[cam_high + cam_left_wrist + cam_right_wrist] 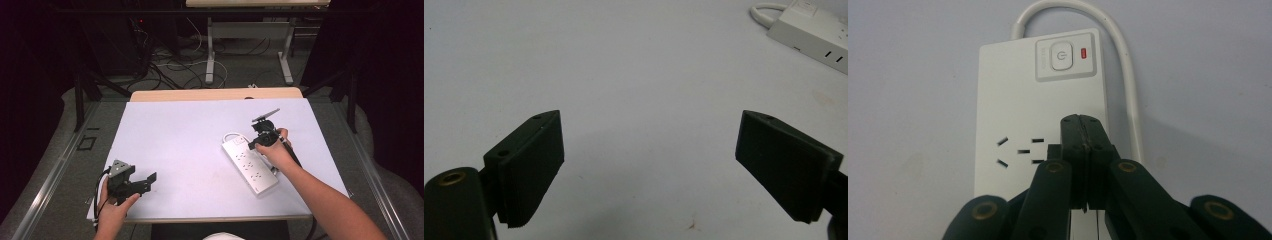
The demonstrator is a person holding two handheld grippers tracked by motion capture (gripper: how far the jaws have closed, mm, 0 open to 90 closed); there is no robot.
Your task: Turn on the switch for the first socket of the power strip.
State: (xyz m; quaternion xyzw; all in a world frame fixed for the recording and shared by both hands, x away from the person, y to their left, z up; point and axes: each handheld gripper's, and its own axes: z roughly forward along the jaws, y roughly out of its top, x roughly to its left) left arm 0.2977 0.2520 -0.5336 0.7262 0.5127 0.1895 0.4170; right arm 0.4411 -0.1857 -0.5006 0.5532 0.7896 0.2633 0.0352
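Observation:
A white power strip (250,165) lies on the table's right half, with a power button (1061,55) and a small red light (1084,52) at its far end and a white cable (1122,60) looping out of it. My right gripper (1083,125) hovers just over the strip's top face beside a socket (1020,150), its jaws pressed together with nothing between them; in the high view this gripper (257,142) is above the strip's far end. My left gripper (150,181) rests near the table's front left corner, jaws wide apart and empty (649,165); the strip (811,35) lies far off.
The white table top (200,135) has a wooden edge at the back. Beyond it stand another table's legs (210,55) and tangled cables (165,70) on the floor. A metal rail (55,170) runs along the left side.

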